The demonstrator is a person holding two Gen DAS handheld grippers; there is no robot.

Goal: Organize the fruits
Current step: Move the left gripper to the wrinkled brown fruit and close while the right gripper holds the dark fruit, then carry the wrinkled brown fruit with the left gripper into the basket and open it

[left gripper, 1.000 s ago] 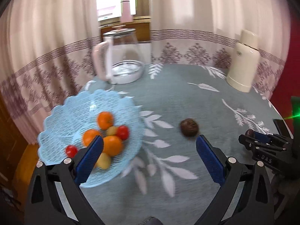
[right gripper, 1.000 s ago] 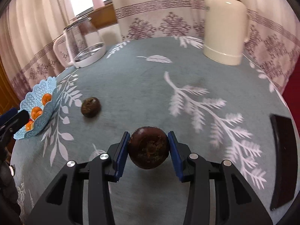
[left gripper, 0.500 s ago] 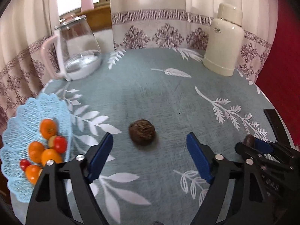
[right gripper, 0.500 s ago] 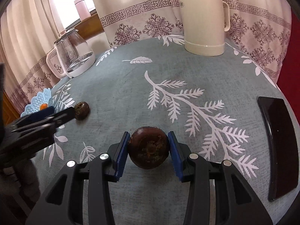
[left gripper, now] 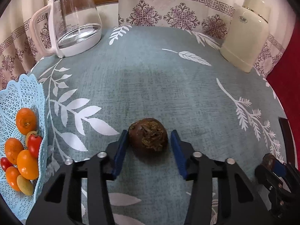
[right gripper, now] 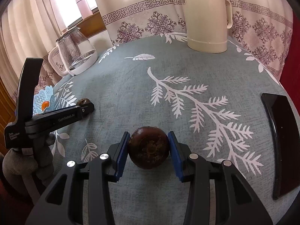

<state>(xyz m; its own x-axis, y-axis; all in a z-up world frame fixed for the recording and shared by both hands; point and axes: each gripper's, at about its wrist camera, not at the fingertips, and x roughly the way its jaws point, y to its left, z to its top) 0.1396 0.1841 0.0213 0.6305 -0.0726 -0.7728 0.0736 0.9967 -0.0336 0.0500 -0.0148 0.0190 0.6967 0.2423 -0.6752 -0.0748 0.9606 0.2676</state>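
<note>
On the teal leaf-print cloth (left gripper: 150, 86): left gripper (left gripper: 148, 146), blue-padded fingers part-open around a rough, dark brown round fruit (left gripper: 148, 139) resting on the cloth; the left pad touches or nearly touches it, the right pad stands a little clear. Right gripper (right gripper: 149, 149), fingers clamped on a second fruit (right gripper: 148, 147), smoother and flattened. Blue plastic lattice basket (left gripper: 22, 93), scalloped rim, at left, holding oranges (left gripper: 25, 121) and small red tomatoes (left gripper: 34, 144). Clear glass kettle (left gripper: 75, 18), white handle; cream flask (right gripper: 206, 18); glossy black phone (right gripper: 281, 144). Lettering on the left gripper's side is too blurred to read.
</note>
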